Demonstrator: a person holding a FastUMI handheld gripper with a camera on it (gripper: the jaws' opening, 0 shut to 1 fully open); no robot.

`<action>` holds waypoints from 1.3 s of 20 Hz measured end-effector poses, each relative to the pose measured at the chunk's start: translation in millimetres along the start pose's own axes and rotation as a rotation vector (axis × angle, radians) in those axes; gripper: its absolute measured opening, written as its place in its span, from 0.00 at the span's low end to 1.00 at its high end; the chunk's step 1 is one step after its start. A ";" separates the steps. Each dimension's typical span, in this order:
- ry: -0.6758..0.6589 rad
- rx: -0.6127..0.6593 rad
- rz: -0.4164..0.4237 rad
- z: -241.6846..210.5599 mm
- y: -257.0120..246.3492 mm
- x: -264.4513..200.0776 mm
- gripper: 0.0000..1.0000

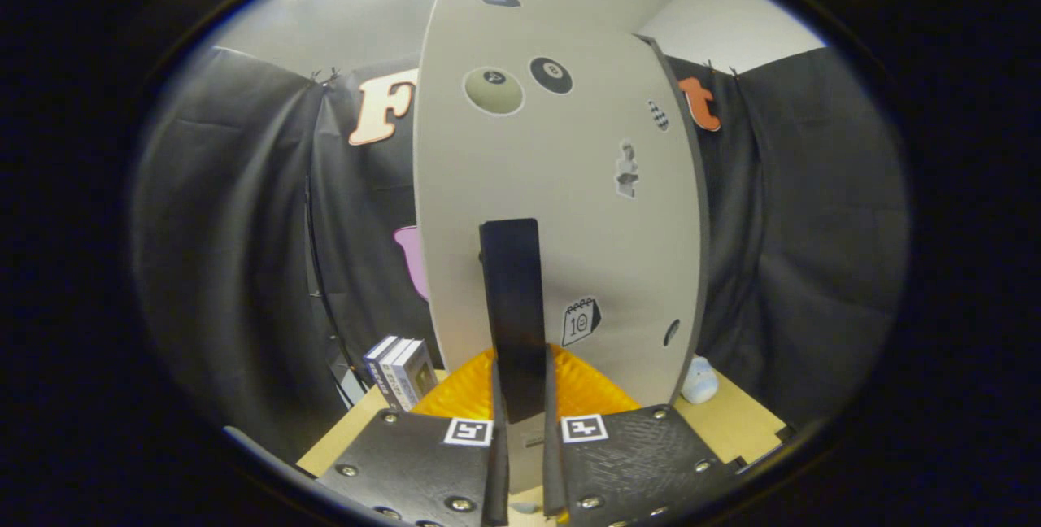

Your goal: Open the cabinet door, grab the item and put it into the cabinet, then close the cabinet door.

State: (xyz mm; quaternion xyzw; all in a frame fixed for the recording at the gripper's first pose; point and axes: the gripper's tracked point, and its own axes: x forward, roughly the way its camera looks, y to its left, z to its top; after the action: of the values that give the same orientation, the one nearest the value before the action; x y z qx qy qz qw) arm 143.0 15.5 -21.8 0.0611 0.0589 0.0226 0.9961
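Observation:
A white cabinet door (561, 210) with several stickers stands tall and close in front of me. A black upright handle (511, 291) runs down its lower middle. My gripper (522, 376) is shut on the lower end of this handle, one finger on each side. A small pale blue and white item (699, 381) lies on the wooden table (732, 421) by the door's right foot. Whether the door is ajar or flush I cannot tell; a thin dark edge (693, 210) shows along its right side.
An orange ribbed object (455, 393) lies just beyond the fingers at the door's foot. Three upright books (400, 371) stand at the table's left edge. Black cloth walls hang left and right of the cabinet.

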 end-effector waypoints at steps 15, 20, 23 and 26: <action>-0.007 0.061 -0.114 10.3 -133.5 -87.7 0.15; -0.023 0.025 -0.178 14.2 -171.4 -93.2 0.15; -0.021 0.014 -0.178 15.3 -192.3 -95.6 0.15; -0.009 -0.031 -0.186 12.2 -214.1 -94.9 0.14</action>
State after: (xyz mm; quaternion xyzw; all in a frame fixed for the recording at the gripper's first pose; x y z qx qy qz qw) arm 58.5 -203.2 -25.5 0.0402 0.0593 -0.0693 0.9950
